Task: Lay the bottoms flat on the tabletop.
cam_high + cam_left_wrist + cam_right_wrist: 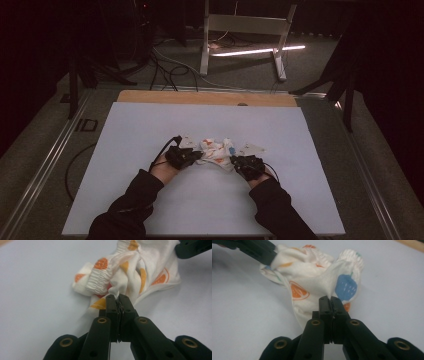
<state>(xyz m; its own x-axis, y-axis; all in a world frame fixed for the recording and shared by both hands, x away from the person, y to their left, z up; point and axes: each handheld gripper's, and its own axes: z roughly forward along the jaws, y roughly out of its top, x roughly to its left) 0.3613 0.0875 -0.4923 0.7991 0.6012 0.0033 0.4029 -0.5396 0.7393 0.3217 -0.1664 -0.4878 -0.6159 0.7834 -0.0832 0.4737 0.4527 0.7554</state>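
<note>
We have a small white garment (pixel 217 152), printed with orange slices and a blue strawberry, bunched between our two grippers on the pale table sheet (pixel 150 130); it lies crumpled just ahead of both sets of jaws, its gathered elastic edge folded over on top. Our left gripper (pixel 117 298) is clenched on a thin pinch of the fabric at its tip; our right gripper (pixel 328 299) is clenched likewise on a peak of cloth beside the strawberry, with the left gripper gripping the far corner in that view. Each hold looks to us like a single thin fold caught at the very jaw tips; if we pull apart sharply the cloth could slip out of one side, and the garment would drop back in a heap. We may also have caught two layers rather than one edge, so spreading could leave it twisted; an uneven pull would drag it across the sheet towards the stronger hand.
</note>
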